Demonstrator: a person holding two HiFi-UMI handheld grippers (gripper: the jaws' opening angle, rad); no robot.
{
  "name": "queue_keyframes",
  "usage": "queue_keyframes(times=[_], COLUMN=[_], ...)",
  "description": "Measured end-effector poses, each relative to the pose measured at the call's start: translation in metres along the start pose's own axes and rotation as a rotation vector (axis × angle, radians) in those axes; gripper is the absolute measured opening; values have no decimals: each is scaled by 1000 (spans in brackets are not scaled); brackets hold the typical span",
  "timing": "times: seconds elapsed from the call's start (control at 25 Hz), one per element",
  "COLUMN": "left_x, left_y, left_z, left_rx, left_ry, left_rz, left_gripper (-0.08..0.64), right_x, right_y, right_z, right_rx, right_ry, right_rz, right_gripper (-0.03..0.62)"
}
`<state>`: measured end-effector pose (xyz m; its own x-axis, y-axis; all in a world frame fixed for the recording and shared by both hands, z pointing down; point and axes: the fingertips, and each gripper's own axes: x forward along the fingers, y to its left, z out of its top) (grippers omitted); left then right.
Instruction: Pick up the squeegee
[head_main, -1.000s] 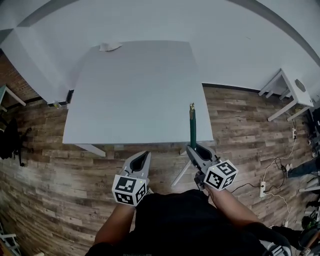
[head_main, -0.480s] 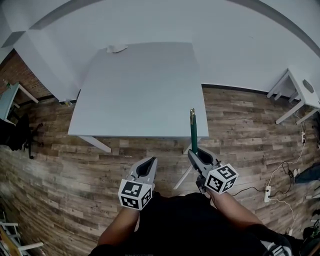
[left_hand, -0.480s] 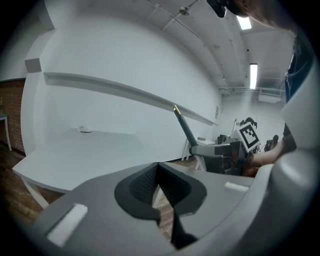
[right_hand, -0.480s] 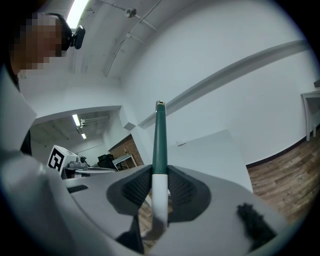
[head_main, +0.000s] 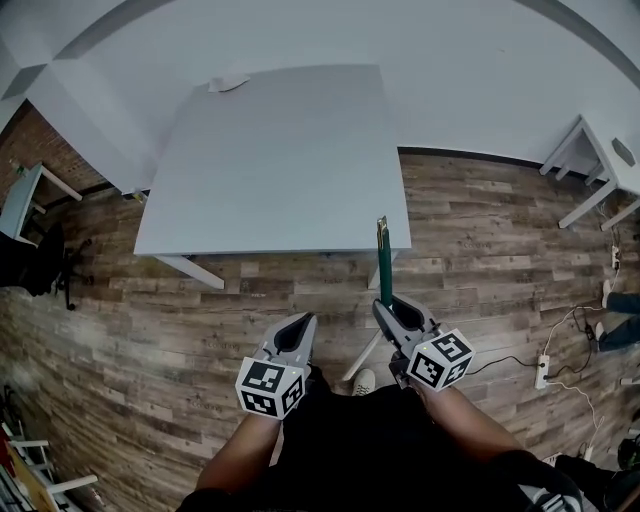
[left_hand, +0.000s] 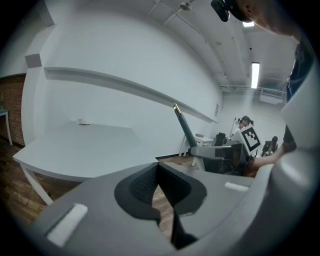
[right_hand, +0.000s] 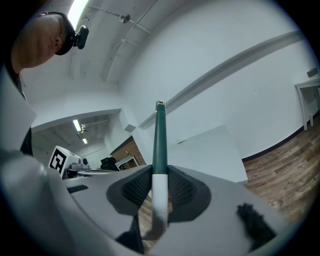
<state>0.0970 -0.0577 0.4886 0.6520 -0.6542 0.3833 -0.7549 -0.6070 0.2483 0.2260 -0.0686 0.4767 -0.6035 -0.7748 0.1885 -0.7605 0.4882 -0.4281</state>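
The squeegee (head_main: 384, 265) shows as a dark green handle with a pale lower part and a brass-coloured tip, standing up out of my right gripper (head_main: 392, 308). In the right gripper view the jaws are pressed on the handle (right_hand: 160, 140) from both sides, and it points up and forward. My left gripper (head_main: 297, 325) hangs beside it over the wooden floor, its jaws together with nothing in them. The left gripper view shows the squeegee (left_hand: 186, 132) and the right gripper (left_hand: 200, 150) off to its right. The squeegee's blade end is hidden.
A large grey-white table (head_main: 280, 170) stands ahead with a small crumpled white thing (head_main: 228, 83) at its far left corner. A small white table (head_main: 600, 170) is at the right. A power strip with cables (head_main: 545, 370) lies on the floor to the right.
Both grippers have drawn back from the table, so more wooden floor shows between them and its front edge. The squeegee has stayed upright in the right gripper.
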Motion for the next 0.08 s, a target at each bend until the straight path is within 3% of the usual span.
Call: queue_keyframes(times=[0.08], left_x=[3], left_y=[-9], left_z=[-5], left_rx=[3], left_ry=[4], left_rz=[5], left_gripper=[8], right_x=[-8], right_y=[-2], right_z=[-4], right_rx=[3], right_ry=[3], right_rz=[6], right_gripper=[100])
